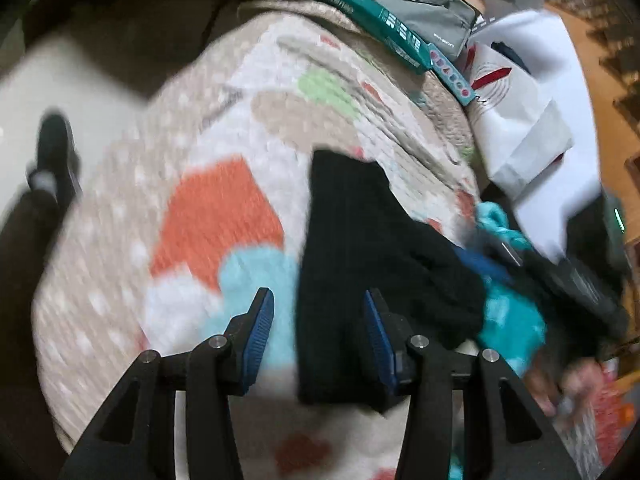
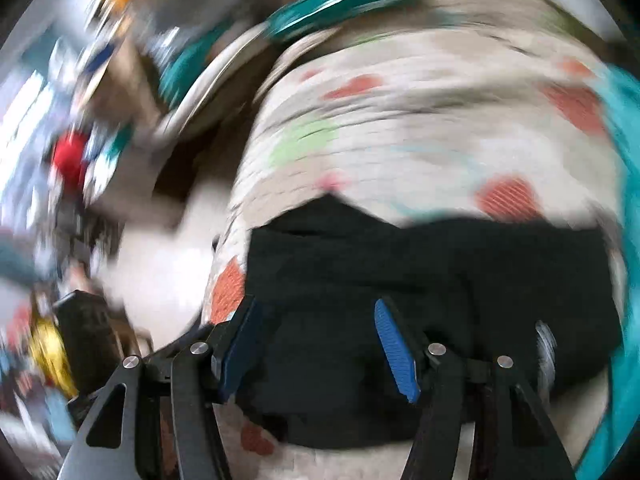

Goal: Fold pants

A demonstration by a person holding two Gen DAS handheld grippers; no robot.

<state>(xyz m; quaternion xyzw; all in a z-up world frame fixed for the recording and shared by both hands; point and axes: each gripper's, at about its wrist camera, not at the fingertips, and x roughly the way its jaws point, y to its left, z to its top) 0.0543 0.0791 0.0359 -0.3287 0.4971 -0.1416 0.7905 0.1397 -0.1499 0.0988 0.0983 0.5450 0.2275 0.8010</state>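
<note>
The black pants (image 1: 360, 264) lie on a patterned quilt (image 1: 224, 200), a folded dark heap in both views. In the left wrist view they run from centre toward 5 o'clock, and the left gripper (image 1: 318, 312) hangs over them with its jaws spread, holding nothing. In the right wrist view the pants (image 2: 420, 264) fill the lower middle under the right gripper (image 2: 316, 320), also released. A teal box (image 1: 384, 24) and grey bag (image 1: 420, 0) sit at 1 o'clock.
</note>
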